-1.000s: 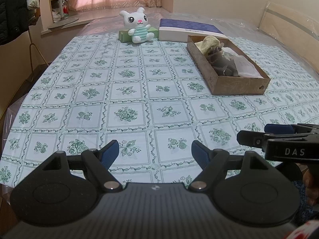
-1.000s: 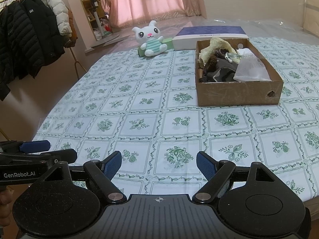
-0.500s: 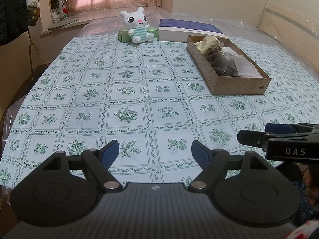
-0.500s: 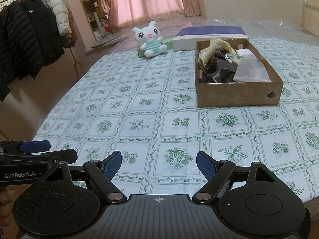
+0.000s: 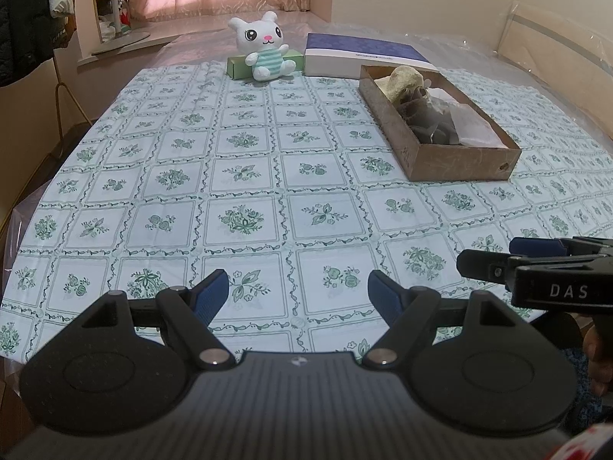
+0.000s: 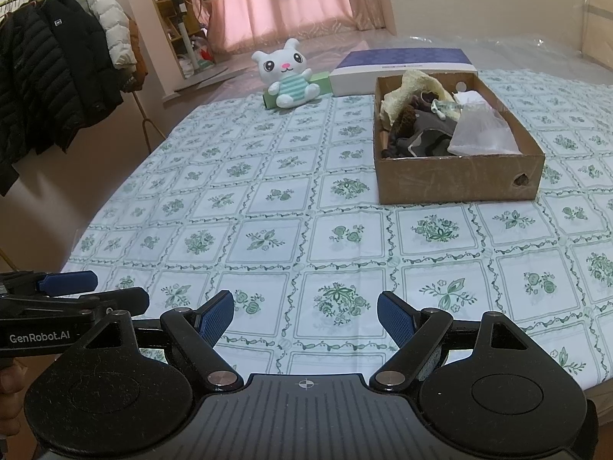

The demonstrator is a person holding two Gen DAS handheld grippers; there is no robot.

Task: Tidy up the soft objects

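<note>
A brown cardboard box [image 5: 456, 161] [image 6: 459, 176] stands on the right of the green-patterned tablecloth. It holds a heap of soft things: a cream cloth [image 6: 413, 84], dark grey fabric [image 6: 425, 138] and a white translucent bag [image 6: 482, 130]. A white plush bunny [image 5: 264, 46] [image 6: 287, 73] sits at the far edge. My left gripper [image 5: 299, 295] is open and empty above the near edge. My right gripper [image 6: 306, 314] is open and empty beside it, and shows in the left wrist view [image 5: 536, 264].
A green carton [image 5: 237, 65] lies behind the bunny and a flat blue-and-white box [image 5: 364, 53] lies next to it. Coats [image 6: 57, 65] hang on a rack to the left. A wooden headboard [image 5: 555, 53] runs along the right.
</note>
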